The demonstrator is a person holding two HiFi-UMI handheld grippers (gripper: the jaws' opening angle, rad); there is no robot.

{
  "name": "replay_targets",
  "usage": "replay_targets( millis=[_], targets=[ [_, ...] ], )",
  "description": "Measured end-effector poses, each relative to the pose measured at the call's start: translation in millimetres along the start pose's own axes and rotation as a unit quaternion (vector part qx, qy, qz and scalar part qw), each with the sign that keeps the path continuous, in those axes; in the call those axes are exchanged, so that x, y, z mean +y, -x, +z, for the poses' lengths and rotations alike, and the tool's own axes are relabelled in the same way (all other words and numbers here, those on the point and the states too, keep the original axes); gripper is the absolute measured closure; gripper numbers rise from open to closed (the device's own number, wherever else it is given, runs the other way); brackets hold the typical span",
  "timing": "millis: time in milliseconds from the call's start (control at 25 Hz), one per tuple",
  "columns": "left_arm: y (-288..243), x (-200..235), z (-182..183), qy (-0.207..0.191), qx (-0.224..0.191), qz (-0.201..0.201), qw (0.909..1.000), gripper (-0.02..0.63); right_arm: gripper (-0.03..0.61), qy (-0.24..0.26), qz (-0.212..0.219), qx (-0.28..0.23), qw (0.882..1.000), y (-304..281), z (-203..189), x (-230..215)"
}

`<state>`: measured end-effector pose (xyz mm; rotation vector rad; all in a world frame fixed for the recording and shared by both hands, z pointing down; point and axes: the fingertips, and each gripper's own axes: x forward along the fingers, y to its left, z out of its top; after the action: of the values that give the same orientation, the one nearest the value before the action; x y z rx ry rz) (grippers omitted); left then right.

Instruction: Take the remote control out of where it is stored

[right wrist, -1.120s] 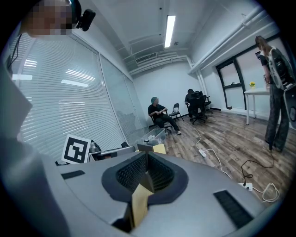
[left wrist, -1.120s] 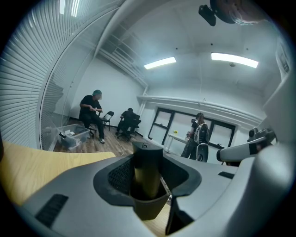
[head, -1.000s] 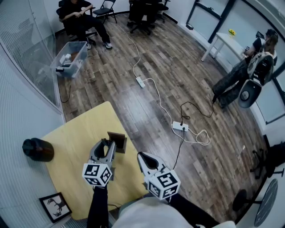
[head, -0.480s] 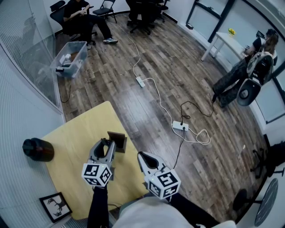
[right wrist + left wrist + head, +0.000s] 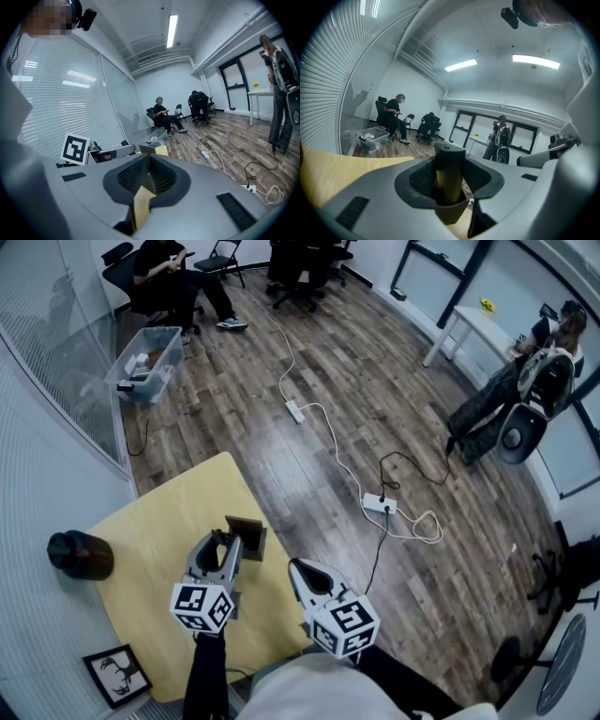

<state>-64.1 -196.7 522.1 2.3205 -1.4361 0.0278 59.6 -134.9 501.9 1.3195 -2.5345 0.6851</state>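
A small dark brown holder (image 5: 247, 536) stands upright on the yellow table (image 5: 159, 531). My left gripper (image 5: 229, 542) reaches it from the near side, its jaws shut on the holder's sides. In the left gripper view the holder (image 5: 449, 165) fills the gap between the pads of the left gripper (image 5: 449, 185), dark on top and golden brown below. I cannot make out a remote control. My right gripper (image 5: 298, 568) hovers at the table's right edge, shut and empty; its pads meet in the right gripper view (image 5: 146, 173), where the holder (image 5: 148, 149) shows farther off.
A black jar (image 5: 80, 555) and a framed deer picture (image 5: 117, 676) sit on the table's left side. Beyond the table, cables and power strips (image 5: 379, 506) lie on the wood floor, with a clear plastic bin (image 5: 145, 362) and seated people farther off.
Both grippers and the holder stay where they were. Only a seated person at the back of the room has shifted.
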Motion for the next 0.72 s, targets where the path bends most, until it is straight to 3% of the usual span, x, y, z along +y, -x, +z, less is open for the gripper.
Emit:
replay_targets(
  millis=[720],
  targets=[
    [6.8,1.2,7.3,0.004,-0.013,-0.001,0.9999,0.434,0.571,0.001,-0.001,0.001,1.000,-0.1,-1.4,1.9]
  ],
)
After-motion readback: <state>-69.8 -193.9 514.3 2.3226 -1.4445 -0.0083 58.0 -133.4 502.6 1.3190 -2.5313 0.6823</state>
